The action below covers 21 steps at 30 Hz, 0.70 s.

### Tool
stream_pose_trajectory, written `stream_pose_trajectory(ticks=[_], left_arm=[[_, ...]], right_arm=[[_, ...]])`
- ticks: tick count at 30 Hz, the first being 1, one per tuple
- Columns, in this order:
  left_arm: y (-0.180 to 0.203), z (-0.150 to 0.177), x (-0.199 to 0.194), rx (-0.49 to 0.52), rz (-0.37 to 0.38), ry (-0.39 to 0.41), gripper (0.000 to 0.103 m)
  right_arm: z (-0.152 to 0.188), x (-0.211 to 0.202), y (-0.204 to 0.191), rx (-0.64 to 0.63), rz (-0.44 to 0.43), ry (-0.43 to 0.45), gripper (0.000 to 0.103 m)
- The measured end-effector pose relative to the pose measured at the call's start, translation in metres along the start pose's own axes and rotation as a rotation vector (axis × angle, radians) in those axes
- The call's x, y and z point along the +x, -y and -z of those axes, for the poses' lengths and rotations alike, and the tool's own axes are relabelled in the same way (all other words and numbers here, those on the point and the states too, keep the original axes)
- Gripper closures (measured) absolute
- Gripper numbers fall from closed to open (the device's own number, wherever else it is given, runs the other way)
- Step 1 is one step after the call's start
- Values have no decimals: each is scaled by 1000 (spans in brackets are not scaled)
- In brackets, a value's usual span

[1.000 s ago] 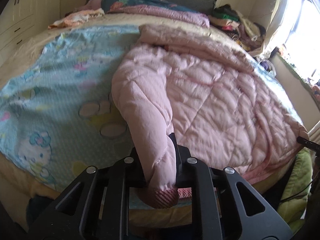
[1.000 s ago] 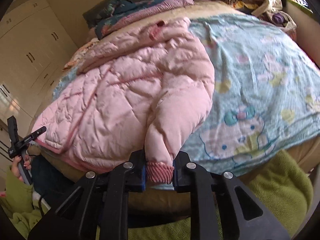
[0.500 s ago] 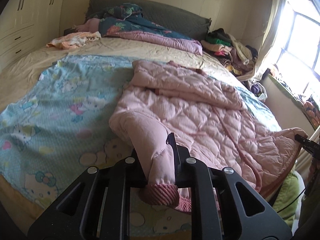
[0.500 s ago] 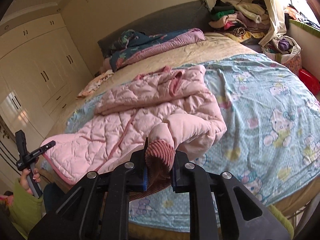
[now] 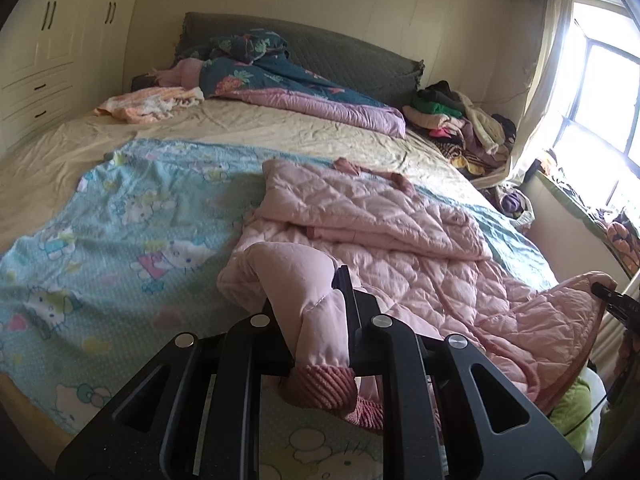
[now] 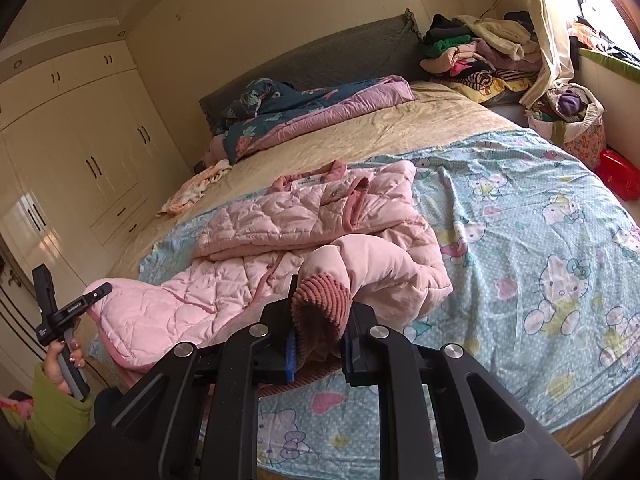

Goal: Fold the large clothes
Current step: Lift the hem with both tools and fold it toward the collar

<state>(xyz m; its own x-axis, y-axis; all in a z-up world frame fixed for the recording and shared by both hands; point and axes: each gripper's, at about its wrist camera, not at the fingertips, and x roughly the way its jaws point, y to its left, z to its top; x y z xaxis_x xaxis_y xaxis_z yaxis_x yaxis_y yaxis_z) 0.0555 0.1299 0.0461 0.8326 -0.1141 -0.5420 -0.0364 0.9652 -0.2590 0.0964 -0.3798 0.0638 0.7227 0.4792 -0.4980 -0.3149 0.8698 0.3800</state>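
A pink quilted coat lies on a blue cartoon-print sheet on the bed; it also shows in the right wrist view. My left gripper is shut on one sleeve just above its ribbed cuff, and the sleeve is lifted and bent toward the coat's body. My right gripper is shut on the other sleeve at its ribbed cuff, also raised over the coat. Each gripper shows at the edge of the other's view.
A dark floral duvet and a grey headboard are at the far end. A pile of clothes sits by the window. White wardrobes stand on the left. A red box lies on the floor.
Both grippers have risen and moved forward over the bed, carrying the sleeves inward so each sleeve now bends over the coat's body instead of hanging at the bed's edge.
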Motion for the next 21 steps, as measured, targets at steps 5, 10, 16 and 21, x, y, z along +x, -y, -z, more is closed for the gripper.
stream_pose_trajectory(ticks=[5,10,16,21], left_arm=[[0,-18,-1,-11,-1,32,94],[2,-35,-3,-17,5,66,94],[6,-56,-3,-19,6,91,94],[8,-72,-2,-18,-2,107,94]], right_arm=[[-17,-3,-2,7,2,36,88],[-35,-5,-4,6,4,68,88],[-55,-7,-6,10,2,94,88],[-71,-8,-9,12,6,109,88]])
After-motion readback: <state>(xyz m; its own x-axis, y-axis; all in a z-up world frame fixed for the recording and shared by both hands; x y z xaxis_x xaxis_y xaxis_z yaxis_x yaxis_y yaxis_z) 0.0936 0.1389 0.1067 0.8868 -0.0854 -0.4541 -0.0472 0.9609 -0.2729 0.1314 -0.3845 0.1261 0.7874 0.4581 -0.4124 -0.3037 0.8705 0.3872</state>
